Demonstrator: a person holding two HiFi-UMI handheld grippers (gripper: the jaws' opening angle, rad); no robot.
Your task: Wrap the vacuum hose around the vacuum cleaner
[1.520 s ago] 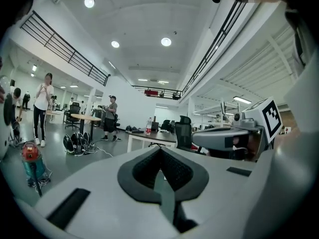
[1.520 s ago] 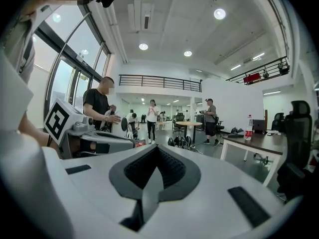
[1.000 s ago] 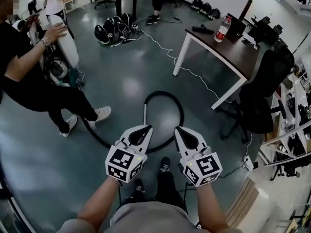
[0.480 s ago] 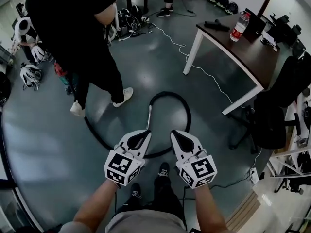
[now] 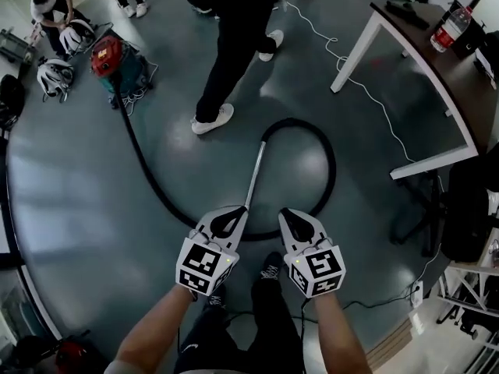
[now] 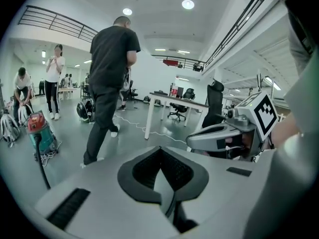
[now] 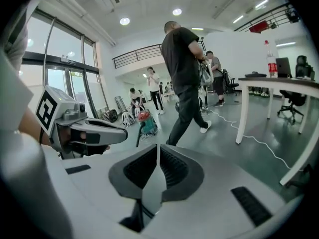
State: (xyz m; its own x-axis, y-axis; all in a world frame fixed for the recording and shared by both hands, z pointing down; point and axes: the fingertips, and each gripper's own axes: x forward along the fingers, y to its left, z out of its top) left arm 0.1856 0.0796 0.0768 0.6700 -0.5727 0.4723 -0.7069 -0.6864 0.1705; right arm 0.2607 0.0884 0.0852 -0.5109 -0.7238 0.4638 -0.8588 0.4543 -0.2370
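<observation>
A red and teal vacuum cleaner [image 5: 113, 62] stands on the floor at the far left, also seen in the left gripper view [image 6: 40, 131] and the right gripper view [image 7: 146, 122]. Its black hose [image 5: 152, 180] runs across the floor and loops round to a silver wand [image 5: 256, 174] that ends near my grippers. My left gripper [image 5: 235, 212] and right gripper [image 5: 289, 214] are held side by side above the floor, both shut and empty. Neither touches the hose.
A person in black [image 5: 234, 45] walks between me and the vacuum cleaner. A dark table with white legs [image 5: 405, 61] stands at the right, with a white cable [image 5: 351, 76] on the floor beside it. Helmets [image 5: 54, 72] lie at the far left. Other people stand far off.
My view has swung left and down, and the vacuum cleaner has come into sight. The person in black has walked across from the left to the middle. Both grippers stayed shut.
</observation>
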